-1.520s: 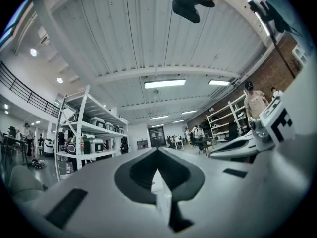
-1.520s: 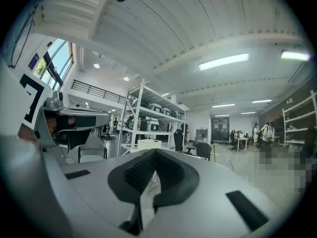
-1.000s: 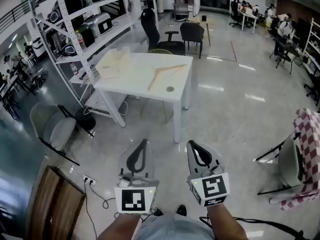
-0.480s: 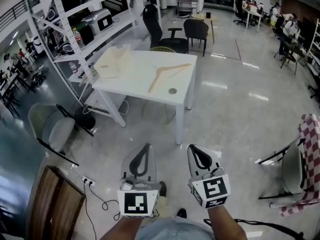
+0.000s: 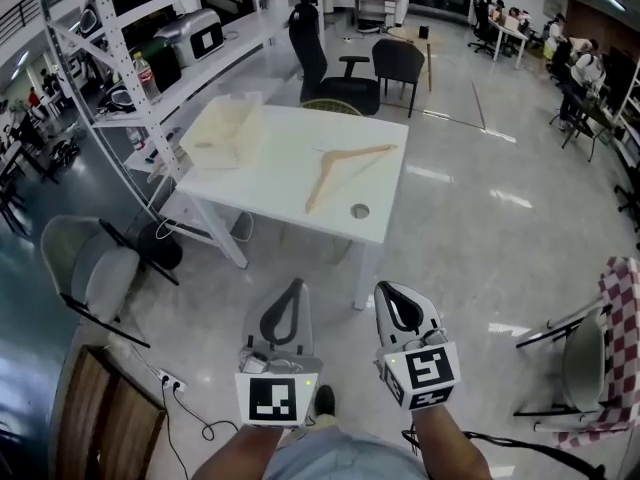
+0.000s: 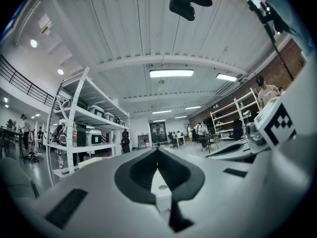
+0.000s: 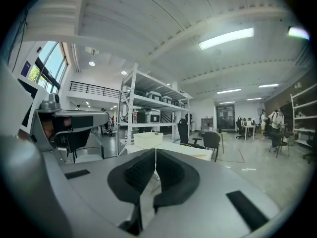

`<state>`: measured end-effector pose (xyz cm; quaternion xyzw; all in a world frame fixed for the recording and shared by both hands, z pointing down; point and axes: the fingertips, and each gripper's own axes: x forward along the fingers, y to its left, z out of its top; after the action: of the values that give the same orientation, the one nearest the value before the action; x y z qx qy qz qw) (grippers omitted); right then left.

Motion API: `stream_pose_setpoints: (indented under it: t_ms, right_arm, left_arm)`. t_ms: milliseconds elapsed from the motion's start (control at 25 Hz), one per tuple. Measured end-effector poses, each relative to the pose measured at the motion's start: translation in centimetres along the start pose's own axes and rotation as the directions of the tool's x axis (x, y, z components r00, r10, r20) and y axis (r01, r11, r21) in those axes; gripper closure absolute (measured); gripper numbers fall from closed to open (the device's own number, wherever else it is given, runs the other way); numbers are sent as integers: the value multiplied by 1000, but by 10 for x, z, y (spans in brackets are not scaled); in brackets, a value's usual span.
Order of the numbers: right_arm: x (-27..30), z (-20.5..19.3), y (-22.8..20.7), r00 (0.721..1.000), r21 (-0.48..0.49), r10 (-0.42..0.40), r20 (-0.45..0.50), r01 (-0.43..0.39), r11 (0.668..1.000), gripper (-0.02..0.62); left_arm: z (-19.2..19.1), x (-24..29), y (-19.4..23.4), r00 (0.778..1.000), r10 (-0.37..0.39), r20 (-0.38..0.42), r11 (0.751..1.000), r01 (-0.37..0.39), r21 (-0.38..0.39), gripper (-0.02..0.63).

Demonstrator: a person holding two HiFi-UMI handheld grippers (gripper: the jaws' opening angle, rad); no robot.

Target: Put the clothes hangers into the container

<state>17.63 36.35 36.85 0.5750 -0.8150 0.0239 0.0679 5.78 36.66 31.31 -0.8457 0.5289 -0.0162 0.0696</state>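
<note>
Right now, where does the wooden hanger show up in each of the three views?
Head view: the hanger lies on the white table, in the upper middle.
Left gripper view: not in it.
Right gripper view: the hanger is a thin tan strip on the table, just right of centre.
Shared landmark: the white shelving rack, left of centre in all three.

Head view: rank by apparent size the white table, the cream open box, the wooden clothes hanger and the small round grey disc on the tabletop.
1. white table
2. cream open box and wooden clothes hanger: similar span, so unranked, though the box fills more area
3. small round grey disc
</note>
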Motion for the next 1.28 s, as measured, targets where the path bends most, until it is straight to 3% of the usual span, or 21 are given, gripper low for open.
stream_pose_setpoints:
  t_ms: [480, 960, 1280]
  right_arm:
    - [108, 34, -4, 999, -37, -37, 40, 39, 999, 583]
    - [170, 5, -21, 997, -3, -69, -40, 69, 998, 583]
    - [248, -7, -58, 994, 16, -79, -74, 80, 997, 583]
  left_arm:
    - [2, 78, 74, 997, -37, 65, 999, 37, 3, 594]
    - [-44, 130, 104, 997, -72, -14, 997, 72, -27, 594]
    - [-67, 215, 130, 996, -85, -35, 996, 85, -27, 594]
